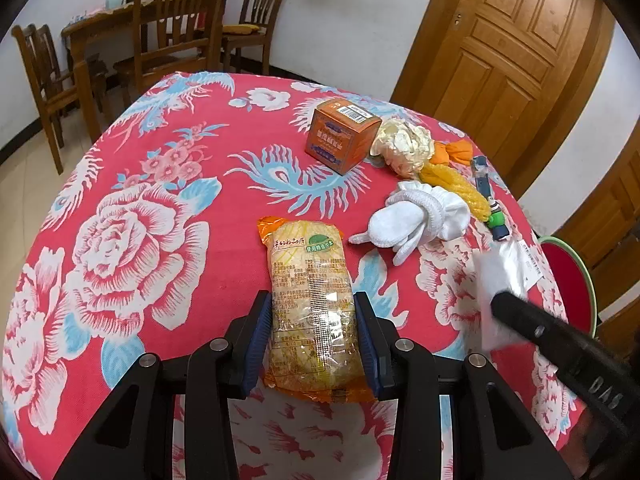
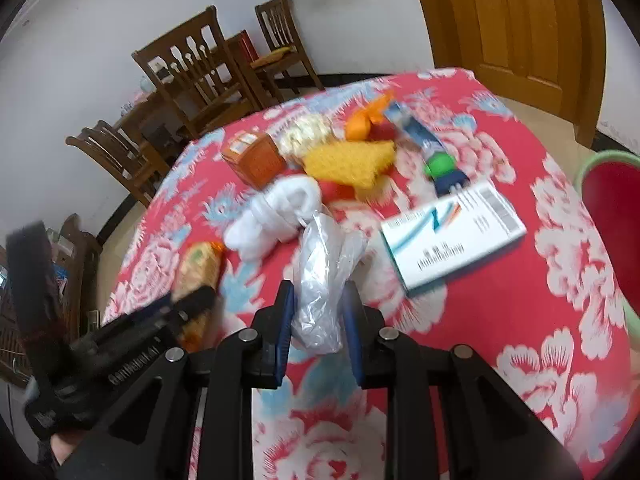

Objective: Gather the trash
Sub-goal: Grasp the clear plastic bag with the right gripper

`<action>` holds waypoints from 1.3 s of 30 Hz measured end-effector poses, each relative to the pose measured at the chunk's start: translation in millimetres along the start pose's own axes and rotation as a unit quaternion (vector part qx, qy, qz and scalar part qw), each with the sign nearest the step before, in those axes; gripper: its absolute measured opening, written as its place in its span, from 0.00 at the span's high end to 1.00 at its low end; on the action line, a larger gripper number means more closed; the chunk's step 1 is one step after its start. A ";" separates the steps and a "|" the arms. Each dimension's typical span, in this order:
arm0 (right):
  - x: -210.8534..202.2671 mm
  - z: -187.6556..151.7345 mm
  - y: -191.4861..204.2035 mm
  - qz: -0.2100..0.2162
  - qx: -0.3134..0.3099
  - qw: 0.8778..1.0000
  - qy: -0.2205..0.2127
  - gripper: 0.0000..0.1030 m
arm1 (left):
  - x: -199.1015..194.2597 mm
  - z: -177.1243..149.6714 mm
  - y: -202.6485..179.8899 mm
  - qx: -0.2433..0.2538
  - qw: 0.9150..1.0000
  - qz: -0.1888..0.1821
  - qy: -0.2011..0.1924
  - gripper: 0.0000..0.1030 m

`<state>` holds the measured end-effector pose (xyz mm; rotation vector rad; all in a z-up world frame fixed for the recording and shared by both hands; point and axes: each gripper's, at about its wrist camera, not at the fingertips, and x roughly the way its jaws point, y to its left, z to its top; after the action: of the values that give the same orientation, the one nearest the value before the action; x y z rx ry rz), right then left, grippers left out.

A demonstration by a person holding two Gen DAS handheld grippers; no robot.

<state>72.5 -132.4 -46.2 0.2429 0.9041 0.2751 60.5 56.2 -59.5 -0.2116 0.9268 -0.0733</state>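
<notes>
I am looking along both grippers at a round table (image 1: 168, 128) covered in a red cloth with large white and pink flowers and blue feathers. My left gripper (image 1: 314, 334) has its two blue-padded jaws closed against the sides of a noodle packet (image 1: 310, 300), a clear wrapper with orange ends and printed text, which lies lengthwise on the near middle of the table. My right gripper (image 2: 320, 320) has its jaws pinching a crumpled clear plastic bag (image 2: 324, 276), which bunches up between the pads on the near right part of the table; this view is somewhat blurred. Just beyond the bag lies a pair of white gloves (image 1: 420, 216), heaped together. Farther away stands an orange box (image 1: 342, 134) with a barcode label on top, and right beside it sits a cream-coloured frilly bundle (image 1: 404, 146) touching a yellow knobbly sponge (image 1: 456, 188) and an orange cloth (image 1: 456, 152). To the right of these lies a blue tube (image 2: 424, 146) with a green cap, and nearer, a white and teal carton (image 2: 452, 236) lies flat. At the far right edge, beside the table, I see the rim of a red basin (image 2: 612, 200) with a green lip. Beyond the table stand dark wooden chairs (image 1: 176, 20) and a wooden door (image 1: 516, 36) in a white wall.
</notes>
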 end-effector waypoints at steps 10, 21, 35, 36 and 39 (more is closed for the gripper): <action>12.0 29.9 24.1 0.030 -0.010 0.999 -0.028 0.74 | 0.9 -0.1 2.1 0.002 1.000 -0.005 0.000 0.60; 54.6 38.2 22.3 0.003 -0.013 1.000 0.010 0.75 | -10.5 1.3 15.3 -0.013 1.000 -0.012 -0.009 0.60; 50.3 39.6 19.6 0.003 -0.010 1.000 0.008 0.75 | -34.5 9.5 37.6 -0.039 0.998 0.011 -0.042 0.60; 47.9 39.9 19.1 0.004 -0.009 1.000 0.006 0.75 | -35.0 9.8 38.0 -0.039 0.998 0.011 -0.043 0.60; 37.4 41.6 18.4 0.008 -0.007 1.000 -0.001 0.75 | -38.1 11.3 36.7 -0.038 0.998 0.012 -0.046 0.60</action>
<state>125.3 -106.4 -43.2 0.2367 0.8981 0.2956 45.7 99.6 -30.8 -0.2713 0.8406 -0.0065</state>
